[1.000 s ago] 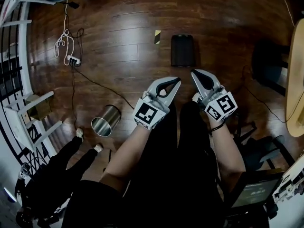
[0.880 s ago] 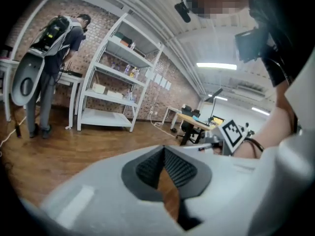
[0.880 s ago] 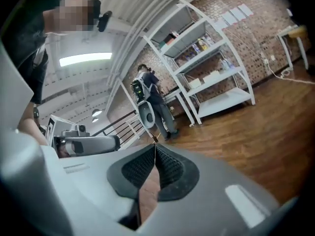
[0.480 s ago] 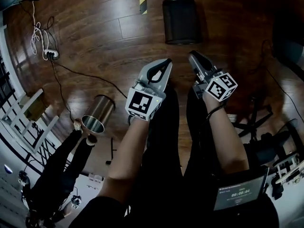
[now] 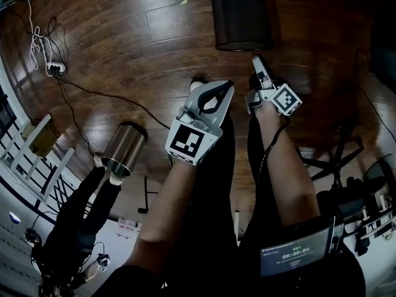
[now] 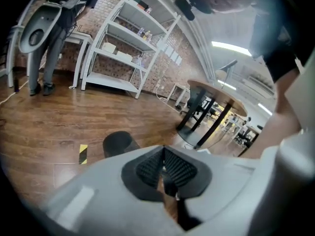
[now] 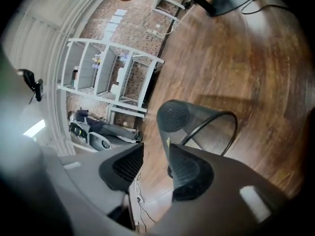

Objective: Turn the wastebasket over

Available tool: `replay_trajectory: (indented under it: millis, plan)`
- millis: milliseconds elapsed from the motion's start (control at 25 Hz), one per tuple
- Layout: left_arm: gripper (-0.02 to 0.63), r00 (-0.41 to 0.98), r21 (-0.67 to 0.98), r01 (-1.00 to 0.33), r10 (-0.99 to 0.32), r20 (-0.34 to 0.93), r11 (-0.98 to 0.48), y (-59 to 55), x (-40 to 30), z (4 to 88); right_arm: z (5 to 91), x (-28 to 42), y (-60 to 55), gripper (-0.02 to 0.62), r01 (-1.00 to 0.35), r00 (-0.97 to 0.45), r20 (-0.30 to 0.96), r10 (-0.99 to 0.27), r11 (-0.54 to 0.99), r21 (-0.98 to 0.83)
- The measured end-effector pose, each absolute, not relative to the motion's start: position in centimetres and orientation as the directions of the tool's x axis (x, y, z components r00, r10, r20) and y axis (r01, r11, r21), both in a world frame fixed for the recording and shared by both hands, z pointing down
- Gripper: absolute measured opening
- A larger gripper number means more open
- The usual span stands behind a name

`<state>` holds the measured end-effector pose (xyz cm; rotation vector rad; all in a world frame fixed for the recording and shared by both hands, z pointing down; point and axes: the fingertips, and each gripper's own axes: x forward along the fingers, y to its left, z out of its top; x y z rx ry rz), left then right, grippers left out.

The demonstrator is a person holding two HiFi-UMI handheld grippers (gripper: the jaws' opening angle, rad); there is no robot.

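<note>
The wastebasket (image 5: 240, 14) is black wire mesh, so it should be light, fairly stiff and easy to tip, though the thin wall may flex under a hard pinch. The wire rim looks the surest place to take it (a jaw on either side of the mesh wall might also do). It stands on the wooden floor (image 5: 124, 54) near both tools, apparently mouth down. The right gripper (image 5: 257, 64) points at it, jaws opening with nothing between them; the left gripper (image 5: 228, 89) is closed and empty. The head view cuts off the basket's far edge, and whether anything lies under it cannot be told.
</note>
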<state>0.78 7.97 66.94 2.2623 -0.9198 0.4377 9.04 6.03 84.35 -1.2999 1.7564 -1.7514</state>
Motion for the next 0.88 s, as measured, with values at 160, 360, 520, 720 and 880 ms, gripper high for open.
replay_trajectory:
  millis: [160,360,520,720,880]
  plan:
    - [0.000,0.708,0.460,-0.704,-0.477,0.521,-0.542,8.4,0.6,67.1,88.1,9.3,7.1,0.180,-0.349,-0.444,0.451,-0.774,-0.315,-0.883]
    - [0.000,0.698,0.458,-0.714,-0.480,0.532,-0.530,8.7,-0.8,67.6,91.1,8.9,6.7,0.192,-0.289,-0.397,0.512,-0.762,-0.426,-0.858]
    - [0.000,0.685,0.451,-0.726,-0.485,0.544,-0.519,8.6,-2.5,68.3,92.5,8.3,4.7,0.138,-0.232,-0.380,0.468,-0.797,-0.408,-0.883]
    - [0.000,0.673,0.446,-0.738,-0.497,0.548,-0.506,8.6,-3.8,68.8,91.7,7.5,2.9,0.023,-0.142,-0.377,0.327,-0.867,-0.295,-0.945]
    - [0.000,0.662,0.441,-0.748,-0.518,0.542,-0.496,8.8,-4.5,68.1,89.5,6.4,1.8,0.009,-0.138,-0.400,0.289,-0.870,-0.254,-0.957]
